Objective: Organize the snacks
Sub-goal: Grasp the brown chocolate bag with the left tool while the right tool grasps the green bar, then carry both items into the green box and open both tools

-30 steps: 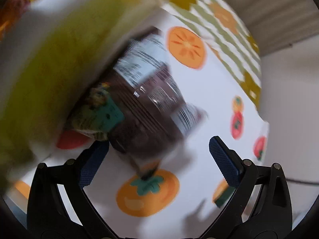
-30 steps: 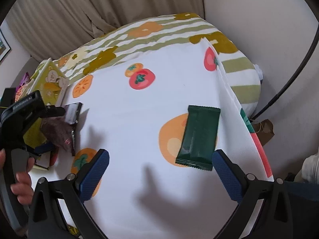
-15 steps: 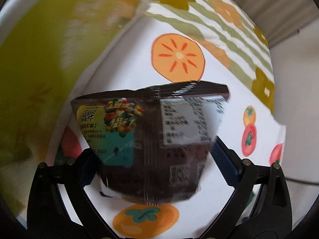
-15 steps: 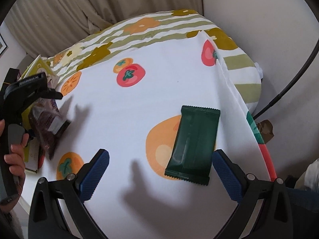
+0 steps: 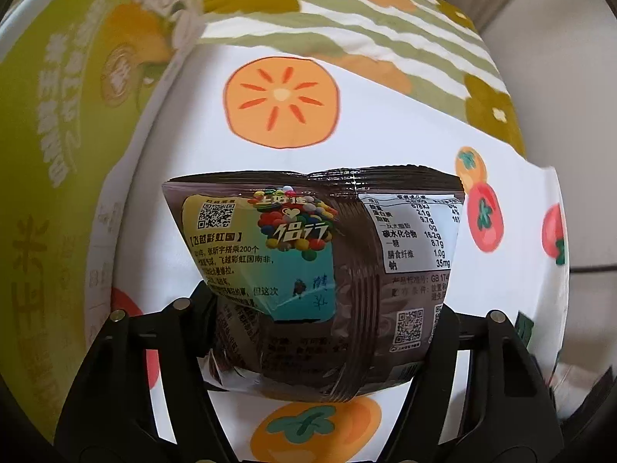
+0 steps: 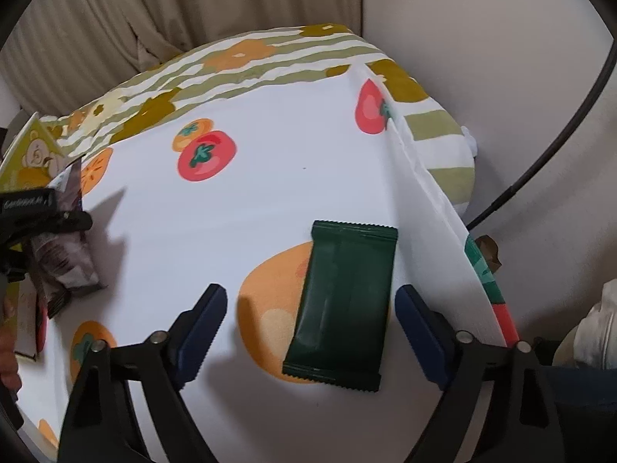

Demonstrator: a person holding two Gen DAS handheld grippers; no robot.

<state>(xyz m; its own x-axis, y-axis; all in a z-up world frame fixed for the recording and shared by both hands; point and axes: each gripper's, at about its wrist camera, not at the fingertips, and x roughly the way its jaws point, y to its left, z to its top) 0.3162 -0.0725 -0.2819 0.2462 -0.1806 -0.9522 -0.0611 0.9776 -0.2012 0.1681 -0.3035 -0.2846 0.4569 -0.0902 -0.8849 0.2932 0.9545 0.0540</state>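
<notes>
We are working over a table under a white cloth point(image 6: 270, 200) printed with persimmons, a striped cloth and beige curtains point(image 6: 115, 27) lying behind it. At the far left a green box point(image 5: 58, 135) is standing on the cloth. Our left gripper point(image 5: 324, 328) is pinching a brown pouch point(image 5: 327, 270) just beside the box, both fingers pressing into its lower half; the pouch is standing upright with its crimped top edge up and its nutrition label facing us. In the right wrist view the same pouch point(image 6: 65, 266) is showing at the left edge, above the cloth, with the box point(image 6: 31, 154) behind it. Farther right, a dark green packet point(image 6: 343, 305) is lying flat on an orange persimmon print near the table's right edge. Our right gripper point(image 6: 308, 328) is hanging above its near end, fingers spread wide on either side of it, touching nothing.
</notes>
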